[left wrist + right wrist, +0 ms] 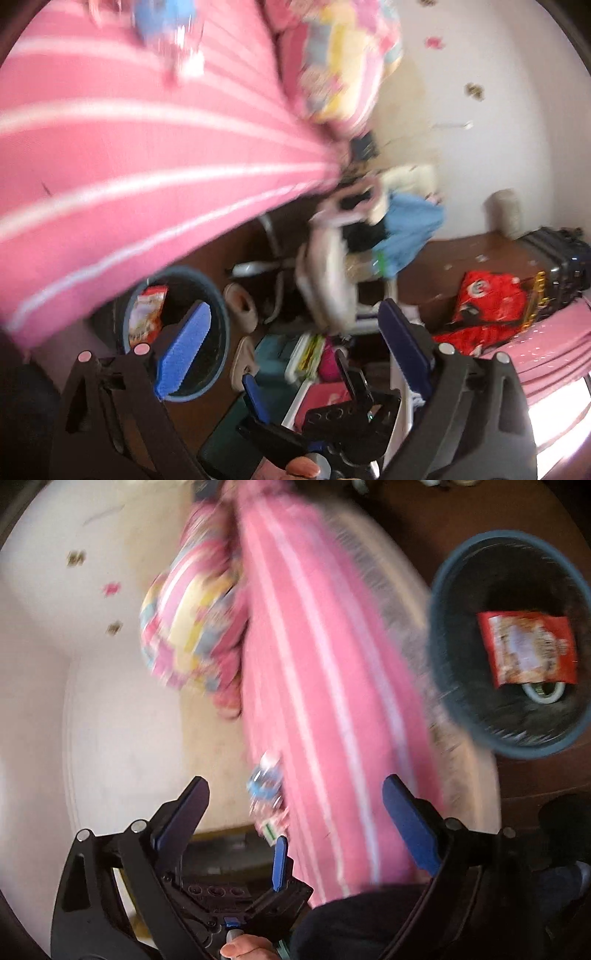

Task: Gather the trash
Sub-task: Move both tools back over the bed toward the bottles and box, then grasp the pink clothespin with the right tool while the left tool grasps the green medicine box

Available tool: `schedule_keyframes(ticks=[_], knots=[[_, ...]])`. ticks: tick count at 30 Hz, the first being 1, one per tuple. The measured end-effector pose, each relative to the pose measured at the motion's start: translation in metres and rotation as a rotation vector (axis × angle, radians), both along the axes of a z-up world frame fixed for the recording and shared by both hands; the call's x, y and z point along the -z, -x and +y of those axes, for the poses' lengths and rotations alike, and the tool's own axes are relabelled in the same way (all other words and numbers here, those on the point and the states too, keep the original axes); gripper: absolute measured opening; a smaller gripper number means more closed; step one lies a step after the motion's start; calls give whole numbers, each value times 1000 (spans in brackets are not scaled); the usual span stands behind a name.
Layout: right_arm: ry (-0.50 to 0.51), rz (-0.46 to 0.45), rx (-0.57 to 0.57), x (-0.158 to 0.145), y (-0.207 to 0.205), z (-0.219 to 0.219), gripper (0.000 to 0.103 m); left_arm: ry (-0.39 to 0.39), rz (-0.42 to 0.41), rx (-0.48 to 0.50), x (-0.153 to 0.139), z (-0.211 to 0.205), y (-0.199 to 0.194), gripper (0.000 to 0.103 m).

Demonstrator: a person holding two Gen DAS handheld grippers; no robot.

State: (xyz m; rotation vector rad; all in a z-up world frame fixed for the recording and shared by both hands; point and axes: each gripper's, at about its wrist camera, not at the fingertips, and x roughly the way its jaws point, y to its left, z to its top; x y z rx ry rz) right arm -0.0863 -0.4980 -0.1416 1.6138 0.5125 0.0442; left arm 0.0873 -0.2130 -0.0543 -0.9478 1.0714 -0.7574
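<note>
A dark bin with a blue rim (pixel 443 590) stands on the brown floor. A red snack wrapper (pixel 528 650) lies inside it over a white ring-shaped thing (pixel 543 694). The left wrist view shows the same bin (pixel 218 332) and wrapper (pixel 147 314) beside the bed. A blurred blue and white wrapper (pixel 266 779) lies on the pink striped sheet (pixel 332 701), and it also shows in the left wrist view as a blue and white wrapper (pixel 166 26). My right gripper (pixel 295 781) is open with nothing in its jaws. My left gripper (pixel 295 306) is open and empty too.
A colourful pillow (pixel 192 627) lies on the bed by the white wall. On the floor are slippers (pixel 242 302), a white frame heaped with clothes (pixel 332 258), a red bag (pixel 487 310), a dark suitcase (pixel 554 258) and boxes (pixel 310 354).
</note>
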Motion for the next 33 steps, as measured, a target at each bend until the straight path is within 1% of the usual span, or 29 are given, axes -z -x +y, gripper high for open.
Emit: schedule_keyframes(ticks=[3, 6, 11, 13, 14, 15, 16, 17, 19, 20, 21, 22, 23, 24, 25, 26, 28, 29, 31, 33], knots=[[12, -36, -70, -20, -20, 30, 95, 22, -37, -48, -18, 41, -1, 90], [29, -63, -148, -39, -44, 65, 95, 16, -47, -104, -27, 82, -10, 91], [116, -56, -250, -57, -81, 113, 97, -3, -33, -197, -28, 153, -34, 92], [157, -56, -293, -61, -100, 135, 97, -40, -27, -239, -22, 188, -41, 92], [194, -55, -312, -64, -107, 144, 97, -72, -39, -252, -23, 199, -43, 92], [284, -53, -345, -71, -121, 159, 97, -121, -57, -265, -24, 210, -46, 92], [342, -57, -366, -74, -129, 168, 97, -185, -88, -281, -26, 223, -49, 92], [411, -63, -397, -79, -139, 180, 97, -233, -108, -292, -26, 234, -54, 92], [547, -92, -473, -88, -161, 206, 97, -307, -124, -299, -26, 253, -66, 92], [592, -112, -500, -91, -169, 216, 97, -333, -131, -304, -23, 262, -72, 92], [649, -131, -528, -95, -179, 228, 97, -362, -143, -302, -24, 265, -78, 92], [731, -146, -565, -96, -190, 243, 97, -394, -157, -295, -25, 267, -83, 92], [787, -160, -592, -95, -198, 253, 97, -431, -171, -291, -24, 269, -89, 92], [874, -184, -638, -91, -209, 269, 97, -470, -185, -284, -23, 269, -93, 92], [940, -187, -668, -87, -217, 281, 97, -523, -205, -267, -23, 266, -99, 92], [979, -185, -688, -83, -220, 288, 97, -563, -217, -250, -22, 266, -104, 92], [1077, -185, -742, -71, -230, 305, 97, -619, -228, -221, -17, 261, -116, 92], [1113, -187, -753, -67, -233, 310, 97, -632, -225, -210, -14, 260, -122, 92], [1175, -201, -763, -60, -241, 315, 97, -640, -219, -186, -10, 260, -138, 92], [1213, -208, -765, -53, -249, 317, 97, -631, -228, -168, -9, 258, -147, 92]])
